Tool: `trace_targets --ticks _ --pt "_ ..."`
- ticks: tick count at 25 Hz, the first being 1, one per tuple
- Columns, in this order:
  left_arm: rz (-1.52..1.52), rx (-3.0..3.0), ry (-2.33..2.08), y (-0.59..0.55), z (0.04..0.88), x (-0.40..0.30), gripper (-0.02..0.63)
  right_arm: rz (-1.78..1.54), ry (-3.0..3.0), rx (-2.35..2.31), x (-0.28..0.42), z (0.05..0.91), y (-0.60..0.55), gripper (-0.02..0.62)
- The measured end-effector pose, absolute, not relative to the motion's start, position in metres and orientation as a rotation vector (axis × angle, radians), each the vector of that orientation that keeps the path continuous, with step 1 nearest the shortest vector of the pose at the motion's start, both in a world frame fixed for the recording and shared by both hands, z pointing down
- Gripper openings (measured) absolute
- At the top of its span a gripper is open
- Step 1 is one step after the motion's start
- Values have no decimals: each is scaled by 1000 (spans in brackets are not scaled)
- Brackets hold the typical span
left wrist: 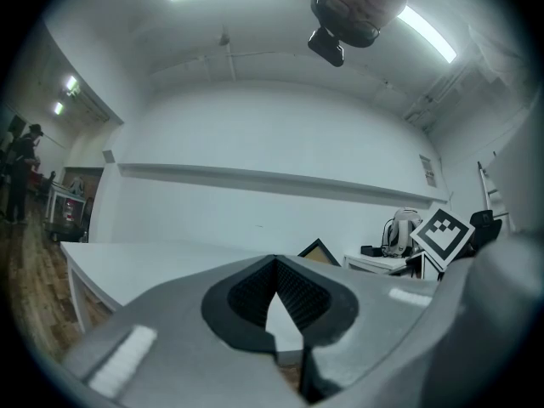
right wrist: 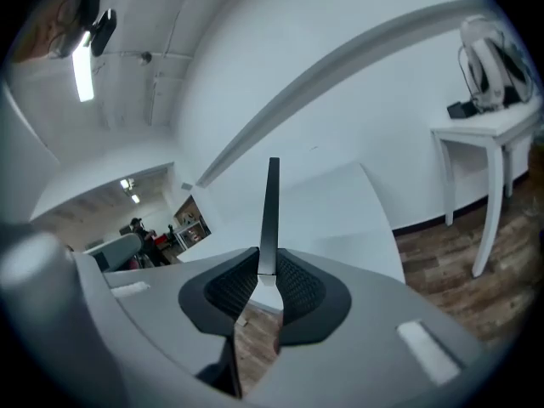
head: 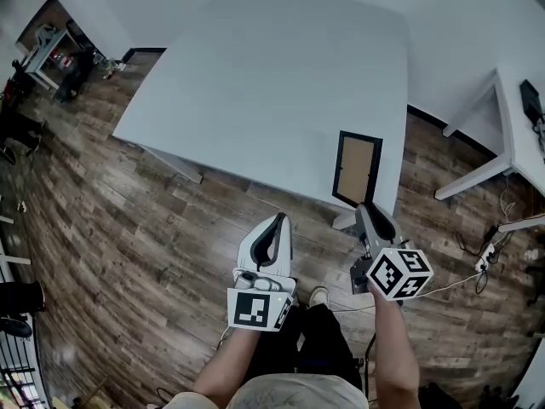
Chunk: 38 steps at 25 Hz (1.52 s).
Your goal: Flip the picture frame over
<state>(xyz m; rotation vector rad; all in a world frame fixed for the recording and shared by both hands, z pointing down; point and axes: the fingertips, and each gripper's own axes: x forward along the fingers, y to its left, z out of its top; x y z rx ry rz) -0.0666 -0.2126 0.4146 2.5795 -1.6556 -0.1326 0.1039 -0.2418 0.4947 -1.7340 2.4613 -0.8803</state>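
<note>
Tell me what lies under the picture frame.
The white table lies under the picture frame, whose near edge the right hand-held gripper pinches. Its downward face is hidden.

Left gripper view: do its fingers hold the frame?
No, the fingers meet at their tips with nothing between them, and the frame shows farther off, beyond them.

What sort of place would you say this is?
Probably an office or lab workroom: a large white table holding the frame, a second white desk, wood-look floor, and a power strip with cables.
</note>
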Motion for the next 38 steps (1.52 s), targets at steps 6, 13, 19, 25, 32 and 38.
trace_targets --ticks 6,13,19,25,32,38 --pt "-131 2578 -1656 -212 415 -68 1 -552 2668 -1988 107 489 -250 91" --pt "-127 2560 -1667 -211 418 -72 0 -37 2897 -2237 95 489 -255 91" --pt "-115 2552 -1665 -210 425 -73 0 521 3029 -2428 87 504 -251 91" --pt "-109 2540 -1678 -211 427 -75 0 926 3102 -2524 80 527 -246 92" --pt "-103 2526 -1666 -208 431 -75 0 1161 3149 -2535 71 547 -238 92" --pt "-92 2522 -1663 -209 434 -72 1 1281 3192 -2499 63 562 -235 95"
